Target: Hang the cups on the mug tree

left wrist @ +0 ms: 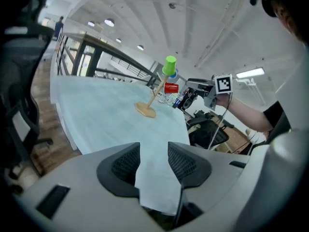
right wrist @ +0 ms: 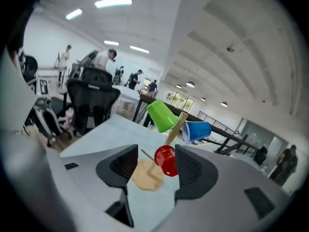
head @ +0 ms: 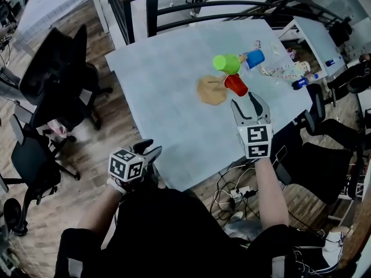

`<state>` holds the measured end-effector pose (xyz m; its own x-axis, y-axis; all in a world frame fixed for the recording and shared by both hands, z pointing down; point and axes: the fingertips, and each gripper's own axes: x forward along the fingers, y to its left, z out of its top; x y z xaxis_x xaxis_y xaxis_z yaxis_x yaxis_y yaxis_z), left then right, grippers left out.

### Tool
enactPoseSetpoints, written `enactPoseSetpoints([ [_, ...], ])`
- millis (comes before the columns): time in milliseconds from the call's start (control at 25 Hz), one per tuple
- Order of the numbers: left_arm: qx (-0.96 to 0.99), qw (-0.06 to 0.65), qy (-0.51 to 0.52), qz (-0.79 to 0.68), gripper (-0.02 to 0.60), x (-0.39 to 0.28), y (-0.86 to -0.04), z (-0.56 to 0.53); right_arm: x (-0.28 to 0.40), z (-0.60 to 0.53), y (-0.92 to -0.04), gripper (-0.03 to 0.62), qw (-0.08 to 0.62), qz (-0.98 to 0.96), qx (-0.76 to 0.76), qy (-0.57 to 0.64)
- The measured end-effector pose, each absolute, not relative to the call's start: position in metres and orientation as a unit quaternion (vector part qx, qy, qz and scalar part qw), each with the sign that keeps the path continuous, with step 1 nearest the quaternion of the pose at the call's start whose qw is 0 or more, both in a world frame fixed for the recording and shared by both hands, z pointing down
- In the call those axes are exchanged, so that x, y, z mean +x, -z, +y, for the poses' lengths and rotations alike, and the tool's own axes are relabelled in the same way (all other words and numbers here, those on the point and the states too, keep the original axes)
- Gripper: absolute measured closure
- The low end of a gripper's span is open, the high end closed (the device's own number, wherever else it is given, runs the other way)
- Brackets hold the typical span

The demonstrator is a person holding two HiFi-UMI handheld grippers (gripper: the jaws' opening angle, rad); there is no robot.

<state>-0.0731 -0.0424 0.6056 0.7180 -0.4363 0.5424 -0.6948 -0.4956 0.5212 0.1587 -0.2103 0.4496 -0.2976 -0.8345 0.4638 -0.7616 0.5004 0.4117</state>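
Observation:
A wooden mug tree stands on the light blue table, right of its middle. Three cups hang on its pegs: a green cup, a blue cup and a red cup. My right gripper is open just short of the red cup and does not touch it. In the right gripper view the red cup shows beyond the open right gripper, below the green cup and the blue cup. My left gripper hangs open and empty at the table's near corner. The left gripper view shows the left gripper and the tree far off.
Small clutter lies at the table's far right, among it a white cord and a blue-capped bottle. Black office chairs stand at the left and the right. A dark railing runs behind the table. Cables and a power strip lie on the floor.

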Motion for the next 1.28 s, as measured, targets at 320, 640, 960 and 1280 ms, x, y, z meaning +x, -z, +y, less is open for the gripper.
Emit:
enactPoseSetpoints([
  [320, 0.894, 0.094, -0.178, -0.400, 0.413, -0.080, -0.484, -0.086, 0.131, -0.116, -0.444, 0.516, 0.108, -0.851, 0.497, -0.133],
  [640, 0.929, 0.041, -0.005, -0.368, 0.555, -0.041, -0.359, -0.075, 0.084, -0.054, -0.404, 0.563, 0.013, -0.880, 0.434, -0.194],
  [960, 0.943, 0.055, 0.031, -0.326, 0.560, -0.004, -0.332, -0.043, 0.048, -0.031, -0.379, 0.563, 0.014, -0.898, 0.407, -0.167],
  [1280, 0.954, 0.064, 0.034, -0.289, 0.560, 0.008, -0.333, -0.028, 0.045, -0.030, -0.356, 0.563, -0.001, -0.897, 0.427, -0.115],
])
